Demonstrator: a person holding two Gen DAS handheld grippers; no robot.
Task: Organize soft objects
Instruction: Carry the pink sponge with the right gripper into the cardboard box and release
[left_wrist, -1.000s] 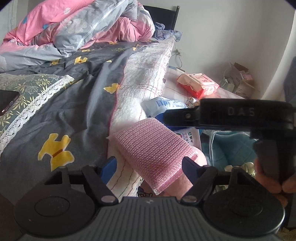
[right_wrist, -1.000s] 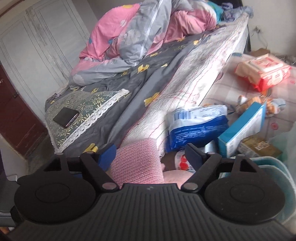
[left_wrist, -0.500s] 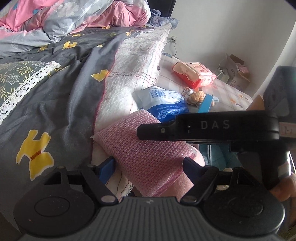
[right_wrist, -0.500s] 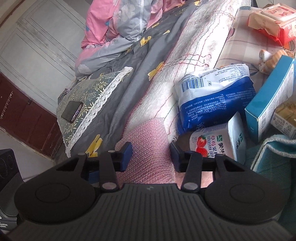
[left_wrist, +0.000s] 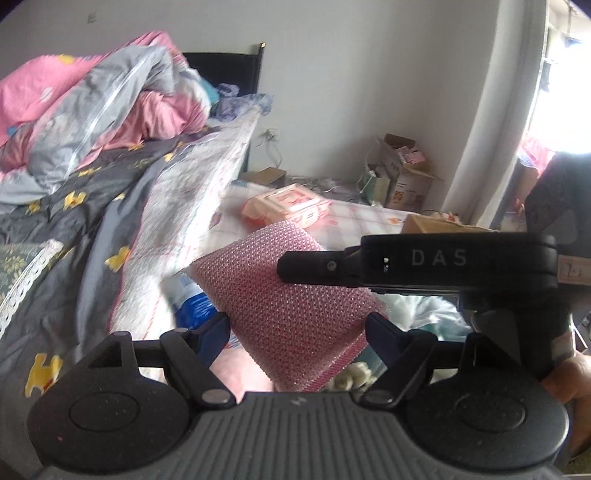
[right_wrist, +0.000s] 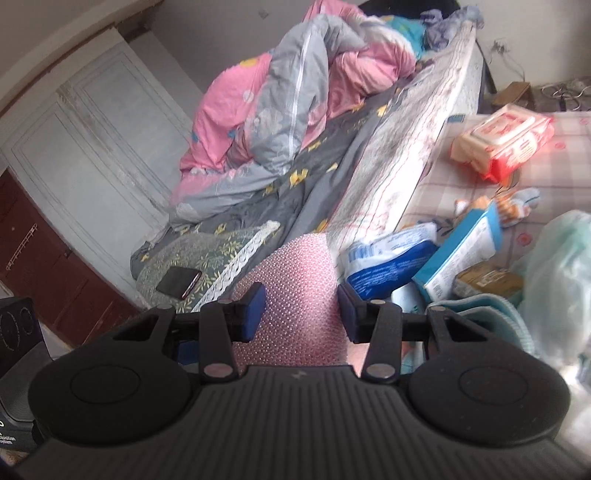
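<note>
Clearly the pink knitted cushion (left_wrist: 288, 306) is soft and light: I judge it will sag and fold, not slip, so I want each pad deep on a side edge. It hangs above the clutter beside the bed (left_wrist: 74, 221), carried by my 2 tools. The left tool (left_wrist: 297, 334) stands wide with both pads against the cushion's sides; the right tool (right_wrist: 301, 308) is narrower and clamped on its near end, pinching the knit. The cushion's underside and far corner are hidden, the right tool's body (left_wrist: 443, 264) crosses it in the left view, and the blue packet (right_wrist: 384, 264) below is blurred.
</note>
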